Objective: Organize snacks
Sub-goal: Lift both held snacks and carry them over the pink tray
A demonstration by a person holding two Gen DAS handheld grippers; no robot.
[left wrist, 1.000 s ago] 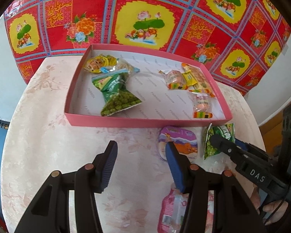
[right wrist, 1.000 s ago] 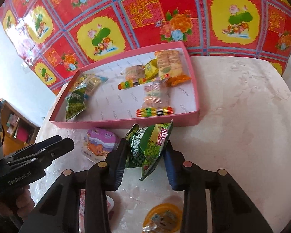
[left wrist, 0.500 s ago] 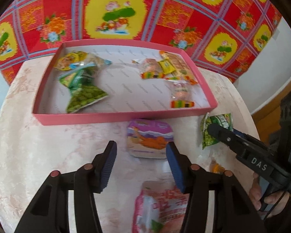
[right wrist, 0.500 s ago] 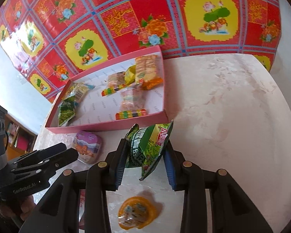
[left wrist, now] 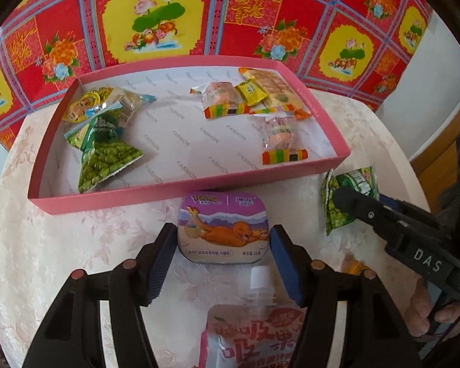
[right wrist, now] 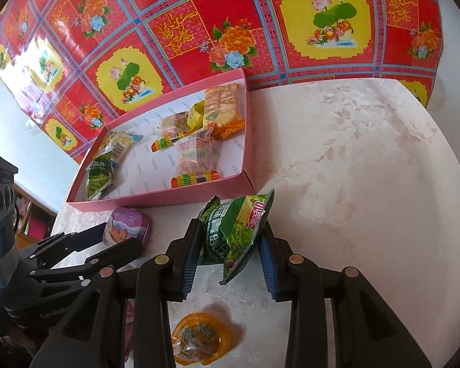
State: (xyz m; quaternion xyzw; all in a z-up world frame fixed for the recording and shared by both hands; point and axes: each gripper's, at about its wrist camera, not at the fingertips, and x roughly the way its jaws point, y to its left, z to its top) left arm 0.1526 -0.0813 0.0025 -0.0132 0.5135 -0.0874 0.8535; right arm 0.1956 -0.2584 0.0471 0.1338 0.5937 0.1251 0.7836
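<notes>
Pick-up step: left gripper fingers, just opened wider, straddle purple tin w/o touching, next must close; right gripper stays clamped on green pea bag.

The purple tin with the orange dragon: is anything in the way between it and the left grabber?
Nothing visible. The purple tin lies on the table between the left gripper's open fingers, which have just been opening. The pads flank it, not pressing yet. The pouch lies nearer the camera.

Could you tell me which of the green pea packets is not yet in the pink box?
The green pea packet clamped in the right gripper above the table; the others lie inside the pink box.
</notes>
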